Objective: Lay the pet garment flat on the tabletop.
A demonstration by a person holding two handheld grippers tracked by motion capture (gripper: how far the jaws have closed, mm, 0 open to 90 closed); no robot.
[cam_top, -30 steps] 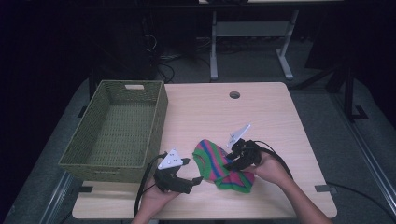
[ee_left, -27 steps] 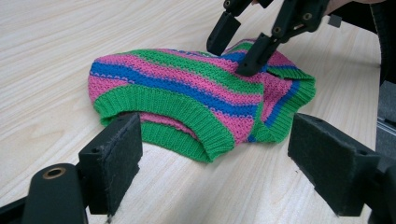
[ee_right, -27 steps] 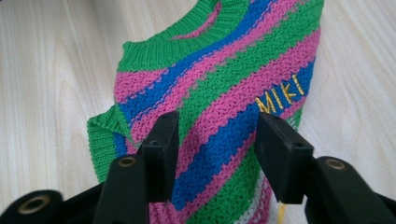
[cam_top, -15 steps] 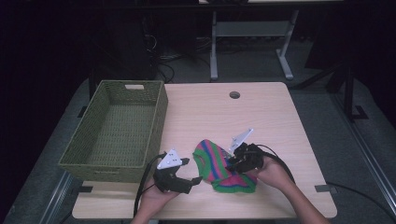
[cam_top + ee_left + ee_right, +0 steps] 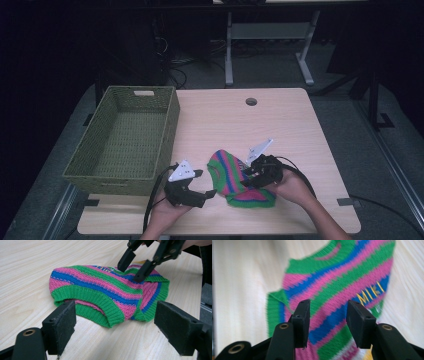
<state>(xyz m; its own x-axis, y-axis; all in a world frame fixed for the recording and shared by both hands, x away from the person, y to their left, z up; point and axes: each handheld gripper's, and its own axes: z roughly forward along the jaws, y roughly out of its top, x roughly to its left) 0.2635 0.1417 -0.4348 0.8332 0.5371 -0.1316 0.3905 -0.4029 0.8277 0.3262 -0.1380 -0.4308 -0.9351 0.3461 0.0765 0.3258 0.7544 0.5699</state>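
Striped knit sweater, small, pink/green/blue bands with green ribbed hems [image 5: 239, 180], lies flat on the light wood-grain table [image 5: 225, 120], near the table's front edge, well right of the green woven rectangular basket [image 5: 127, 137]. Yellow "MIKI" lettering on one blue band, readable in the right gripper view.

Right gripper [image 5: 248, 174]: over the sweater's right half, jaws pointing down-left onto the knit. Right hand [image 5: 287, 187] wraps the body from the near-right side, forearm coming in from the table's front edge. Jaws have just been opening and stand partly spread. Left gripper view shows both tips [image 5: 132, 268] down at the top of the sweater, a ridge of knit between them; can't tell if the pads press it. Right gripper view is motion-blurred, with fabric behind the gap between the pads.

Left gripper [image 5: 207, 184]: just left of the sweater, low over the table, jaws pointing right toward the sweater's ribbed hem. Left hand [image 5: 167, 212] holds it from below and behind, at the table's front edge. Jaws spread wide; its own view shows the sweater's hem ahead between the two pads, no contact. Grey three-cornered plate on top tilts toward the basket.
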